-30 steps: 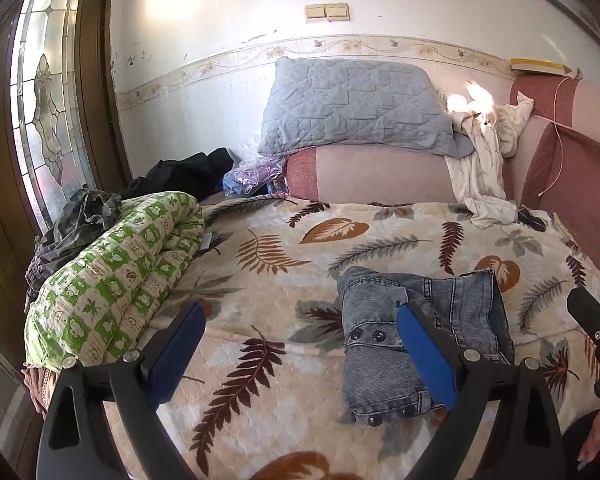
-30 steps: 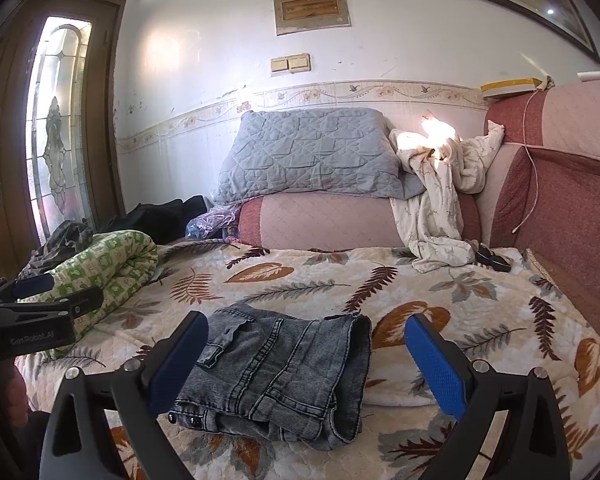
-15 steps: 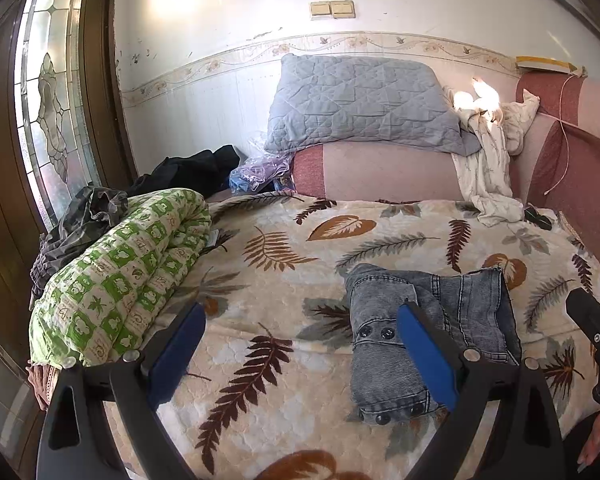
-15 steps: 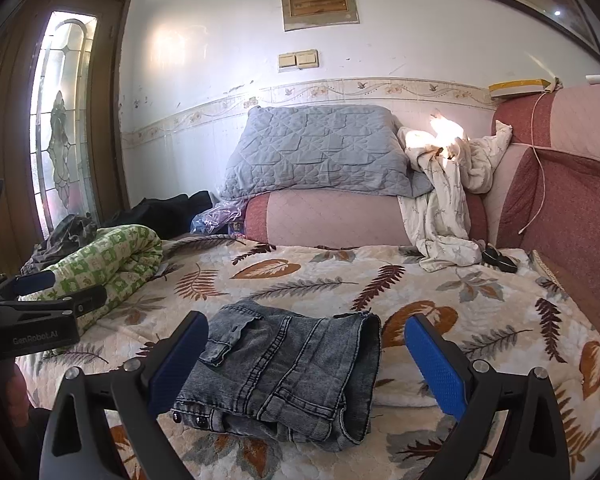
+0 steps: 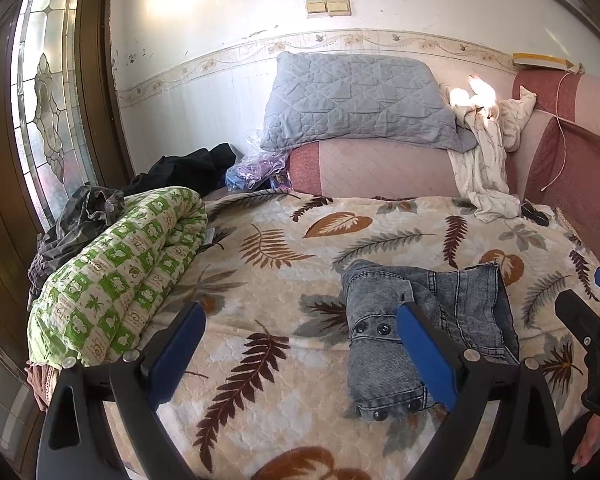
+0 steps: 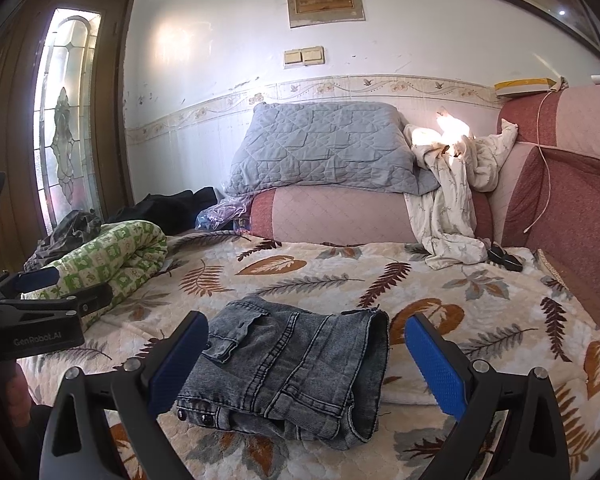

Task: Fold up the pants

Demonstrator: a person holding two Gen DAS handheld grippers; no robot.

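a: where are the folded grey denim pants [image 6: 288, 368]?
b: lying in a compact stack on the leaf-patterned cream bedspread [image 6: 480, 300], toward 6 o'clock, well apart from the green-checked rolled quilt [image 5: 116, 280] at 9.
a: and the fingers?
b: left gripper [image 5: 300, 352] spread wide, holding nothing; right gripper [image 6: 306, 364] spread too, above the pants.

Folded grey denim pants [image 6: 288, 372] lie on leaf-print bedspread [image 6: 480, 312] betw. wide-open blue pads of right gripper [image 6: 306, 356], w/ left gripper [image 6: 40, 292] hovering at left by rolled green quilt [image 6: 112, 256].
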